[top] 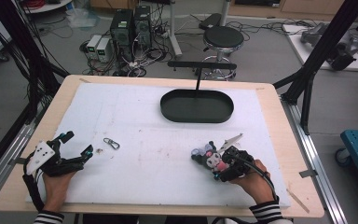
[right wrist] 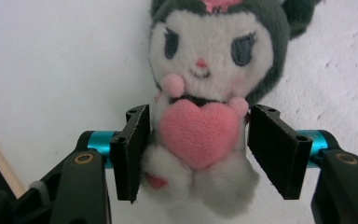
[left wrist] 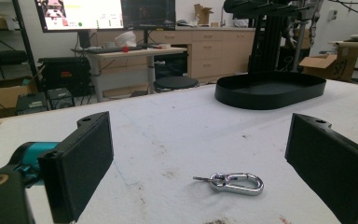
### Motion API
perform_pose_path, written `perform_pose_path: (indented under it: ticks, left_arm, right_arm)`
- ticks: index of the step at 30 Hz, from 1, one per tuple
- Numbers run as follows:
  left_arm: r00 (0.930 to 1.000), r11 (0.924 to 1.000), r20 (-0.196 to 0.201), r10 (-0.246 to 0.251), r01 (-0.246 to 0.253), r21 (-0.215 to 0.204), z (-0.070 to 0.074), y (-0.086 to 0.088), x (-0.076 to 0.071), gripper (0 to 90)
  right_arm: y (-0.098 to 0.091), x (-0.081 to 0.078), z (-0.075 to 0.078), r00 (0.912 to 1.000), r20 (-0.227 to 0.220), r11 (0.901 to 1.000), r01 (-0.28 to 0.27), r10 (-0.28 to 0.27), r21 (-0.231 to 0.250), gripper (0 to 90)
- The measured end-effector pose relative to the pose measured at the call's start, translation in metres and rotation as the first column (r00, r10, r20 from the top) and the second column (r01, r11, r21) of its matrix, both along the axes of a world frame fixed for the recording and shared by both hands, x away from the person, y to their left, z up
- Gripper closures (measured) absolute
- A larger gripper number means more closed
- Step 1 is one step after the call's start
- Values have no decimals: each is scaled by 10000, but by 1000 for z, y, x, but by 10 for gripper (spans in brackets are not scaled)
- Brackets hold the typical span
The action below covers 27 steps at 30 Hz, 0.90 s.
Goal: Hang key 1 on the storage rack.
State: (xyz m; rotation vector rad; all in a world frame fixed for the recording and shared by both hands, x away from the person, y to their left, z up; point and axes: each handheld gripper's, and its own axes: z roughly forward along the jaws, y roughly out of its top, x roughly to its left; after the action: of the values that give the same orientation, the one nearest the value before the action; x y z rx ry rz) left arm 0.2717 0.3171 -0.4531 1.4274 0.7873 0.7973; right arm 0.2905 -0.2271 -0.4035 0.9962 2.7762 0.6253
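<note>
A dark grey and white plush toy [top: 211, 157] holding a pink heart lies on the white mat at the right front. My right gripper [top: 221, 163] grips its body: in the right gripper view both pads press the sides of the plush toy [right wrist: 200, 70] at heart level, with my right gripper [right wrist: 196, 140] shut on it. A silver carabiner clip [top: 111, 143] lies at the left. My left gripper [top: 79, 143] rests just left of it, wide open. In the left gripper view the carabiner clip [left wrist: 235, 183] lies on the mat between the open jaws of my left gripper [left wrist: 198, 154], untouched.
A black oval tray [top: 168, 109] stands at the back centre of the mat, with a thin black T-shaped post [top: 198, 77] rising behind it; the tray [left wrist: 270, 88] is far ahead of my left gripper. The wooden table edge [top: 286, 154] runs around the mat.
</note>
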Motion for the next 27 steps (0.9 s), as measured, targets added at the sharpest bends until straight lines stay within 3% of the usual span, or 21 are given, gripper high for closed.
perform_pose_path:
  ticks: [6, 15, 21, 27]
  left_arm:
    - [10000, 10000, 9, -19, 19, 16, 0, 0, 0, 81]
    - [10000, 10000, 2, -14, 14, -7, 0, 0, 0, 81]
    - [10000, 10000, -5, -3, 3, -28, 0, 0, 0, 80]
    - [10000, 10000, 4, -10, 10, 25, 0, 0, 0, 81]
  right_arm:
    - [2, 1, -2, 9993, -302, 9996, 192, -199, -208, 461]
    - [5, 2, 2, 9989, -358, 9984, 268, -286, -496, 565]
    - [3, 2, 4, 9996, -273, 9995, -109, 101, -298, 566]
    - [0, 2, 10, 9994, 157, 9988, -326, 320, 363, 565]
